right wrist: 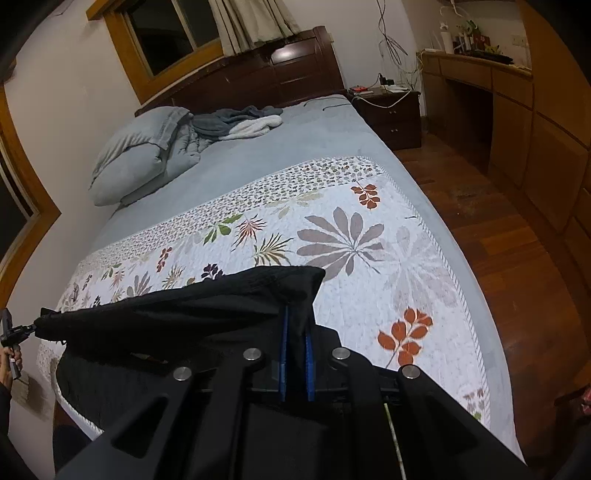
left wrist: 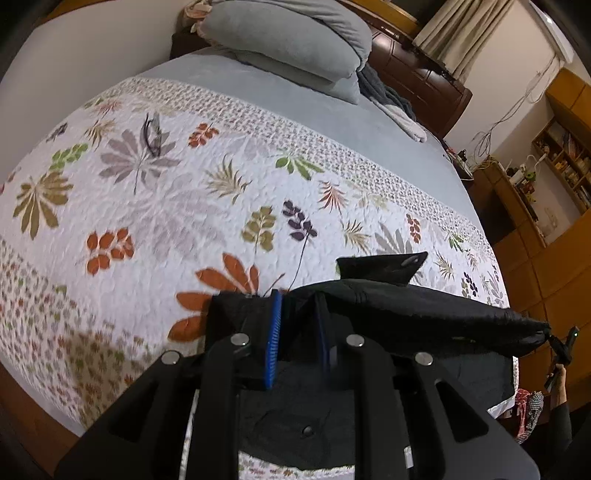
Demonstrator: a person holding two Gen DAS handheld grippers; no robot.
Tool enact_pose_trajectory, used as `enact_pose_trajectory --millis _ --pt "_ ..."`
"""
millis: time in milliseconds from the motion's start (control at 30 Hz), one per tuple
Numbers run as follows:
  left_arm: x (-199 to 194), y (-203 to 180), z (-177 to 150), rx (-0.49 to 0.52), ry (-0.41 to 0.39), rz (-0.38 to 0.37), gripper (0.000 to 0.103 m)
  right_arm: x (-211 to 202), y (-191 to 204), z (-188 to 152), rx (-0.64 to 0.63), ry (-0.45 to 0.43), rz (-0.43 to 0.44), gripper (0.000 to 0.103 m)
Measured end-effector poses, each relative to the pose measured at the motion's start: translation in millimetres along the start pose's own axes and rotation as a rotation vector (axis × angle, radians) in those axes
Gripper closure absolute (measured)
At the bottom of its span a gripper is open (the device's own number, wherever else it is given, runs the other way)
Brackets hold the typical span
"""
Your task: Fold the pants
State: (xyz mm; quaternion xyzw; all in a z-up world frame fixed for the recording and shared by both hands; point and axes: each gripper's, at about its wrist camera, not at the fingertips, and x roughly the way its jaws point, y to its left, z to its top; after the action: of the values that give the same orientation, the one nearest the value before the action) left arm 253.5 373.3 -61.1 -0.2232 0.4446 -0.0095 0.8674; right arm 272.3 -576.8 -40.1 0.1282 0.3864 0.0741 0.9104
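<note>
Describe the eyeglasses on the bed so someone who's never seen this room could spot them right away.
Start at the bed and find the white leaf-print quilt over its foot half. The glasses lie on it near the patterned border on the pillow side, over a large grey flower. They are the only thin, dark-framed thing there, well apart from the black pants.

Black pants [left wrist: 424, 310], held up over the foot of the bed.

We list one pair, plain black cloth, pulled into a long band between its two ends. We see a flap with a metal snap sticking up near one end, and the rest hanging down in loose folds over the quilt edge.
</note>
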Motion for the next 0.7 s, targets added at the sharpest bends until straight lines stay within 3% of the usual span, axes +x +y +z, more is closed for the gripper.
enact_pose_trajectory --millis 400,500,700 --pt "3 34 -52 -0.035 0.044 0.010 0.087 -43 15 -63 -0.081 -0.048 -0.008 0.095" --pt "4 43 -63 -0.055 0.048 0.024 0.097 -45 17 -79 -0.079 -0.045 0.000 0.095" --pt "9 63 -85 -0.090 0.081 0.038 0.098 -45 10 -111 -0.053 -0.031 -0.001 0.093"
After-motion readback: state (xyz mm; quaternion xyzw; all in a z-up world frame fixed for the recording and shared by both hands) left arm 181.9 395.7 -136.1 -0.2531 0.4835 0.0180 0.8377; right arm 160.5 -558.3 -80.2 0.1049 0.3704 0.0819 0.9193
